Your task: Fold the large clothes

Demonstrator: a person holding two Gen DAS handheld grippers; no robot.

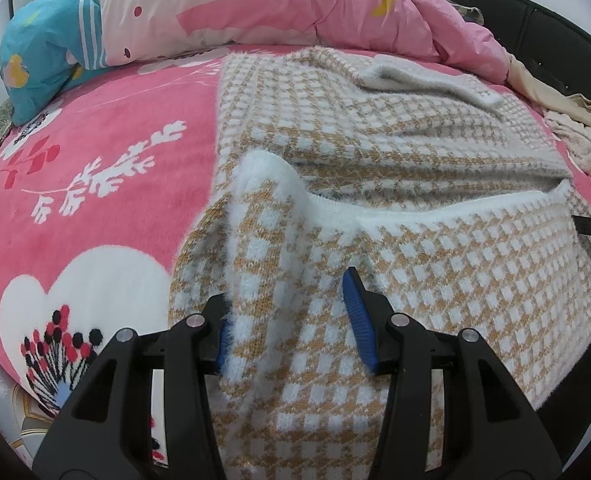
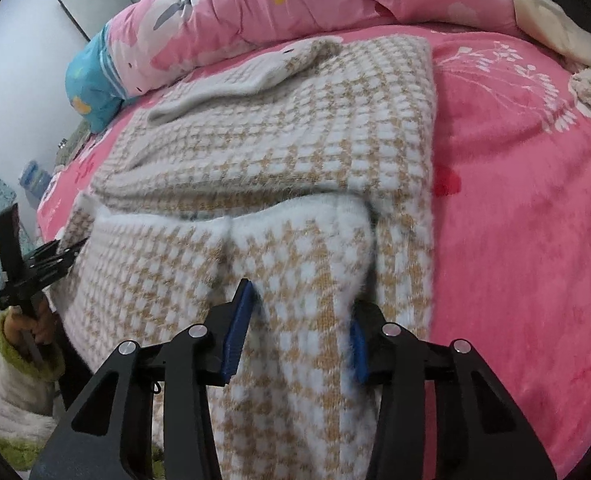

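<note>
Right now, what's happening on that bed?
A person is folding a checked sweater on a pink blanket, one gripper in each hand. The left gripper and right gripper each straddle a bunch of the near hem, left at one corner, right at the other. The near part looks lifted off the bed; the far part lies flat, with a sleeve folded across it.

No readable text, label or number shows anywhere.

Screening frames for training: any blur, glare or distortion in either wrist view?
Left wrist view: sharp, even soft light, no glare; fisheye bows the pink bedspread and leaves dark corners. Right wrist view: same bowing, but the checked sweater smears slightly near the right gripper; no hard shadows.
</note>
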